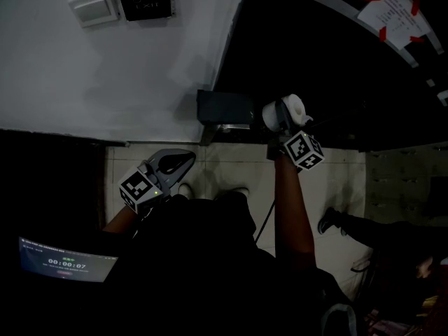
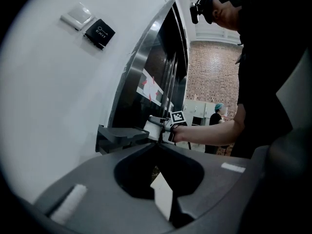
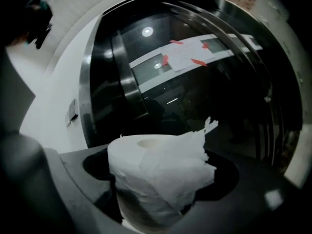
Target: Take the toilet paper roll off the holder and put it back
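The right tongs (image 1: 278,121) are clamped on the toilet paper roll (image 3: 156,174), so the roll is off the holder (image 1: 224,108) and up in the air. The holder is a dark box on the white wall, just to the left of the right tongs, and the roll is close beside it but does not look to be touching it. The job now seems to be getting the roll back into place. To do that well, the person should squeeze only a little, because the roll is soft and can squash. A torn loose sheet hangs off the side of the roll that faces the tongs' camera, and it could catch on the holder's edge, so a slow move is best. The roll should line up with the holder first, and the tongs should let go only once the roll sits safely. The left tongs (image 1: 185,161) are lower down and off to the left of the right tongs, well apart from the holder. Their jaws are together with nothing between them. They could steady the holder if it wobbles. The holder looks empty: no roll shows on it or in it, though its inside is dark and hard to see.
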Tool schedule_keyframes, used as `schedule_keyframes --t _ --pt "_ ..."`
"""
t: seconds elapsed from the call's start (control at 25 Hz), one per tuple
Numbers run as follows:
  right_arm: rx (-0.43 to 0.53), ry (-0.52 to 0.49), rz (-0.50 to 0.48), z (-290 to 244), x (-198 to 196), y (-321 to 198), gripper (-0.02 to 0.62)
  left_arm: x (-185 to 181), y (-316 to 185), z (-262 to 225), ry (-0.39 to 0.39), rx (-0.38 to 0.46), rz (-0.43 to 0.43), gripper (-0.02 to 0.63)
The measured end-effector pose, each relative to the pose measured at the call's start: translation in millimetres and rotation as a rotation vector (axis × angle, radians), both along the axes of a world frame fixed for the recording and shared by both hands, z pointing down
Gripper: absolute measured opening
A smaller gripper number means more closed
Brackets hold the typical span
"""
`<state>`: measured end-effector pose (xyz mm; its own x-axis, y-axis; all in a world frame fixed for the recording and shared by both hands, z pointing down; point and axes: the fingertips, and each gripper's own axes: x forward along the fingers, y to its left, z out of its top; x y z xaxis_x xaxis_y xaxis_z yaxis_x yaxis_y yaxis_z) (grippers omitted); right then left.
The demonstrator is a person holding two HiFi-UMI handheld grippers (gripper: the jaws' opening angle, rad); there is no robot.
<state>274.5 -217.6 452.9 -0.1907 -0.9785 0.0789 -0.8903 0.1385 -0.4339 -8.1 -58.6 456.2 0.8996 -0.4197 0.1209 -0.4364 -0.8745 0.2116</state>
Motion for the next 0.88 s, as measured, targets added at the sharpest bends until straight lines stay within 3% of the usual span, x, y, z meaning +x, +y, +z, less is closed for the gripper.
schedule_keyframes --t 0.44,0.64,0.88 --pt "-0.060 -0.854 0.167 94.2 16.8 13.7 0.468 -2.6 0.8 0.8 -0.002 0.000 0.002 0.000" --pt "-0.105 -1.041 0.197 126.6 4.5 17.5 0.468 -3.5 2.0 3.1 -0.006 -0.003 0.005 0.000" --pt "-0.111 -1.101 0.193 134.0 -9.6 18.5 0.468 -4.3 3.7 2.3 -0.004 -0.010 0.004 0.000"
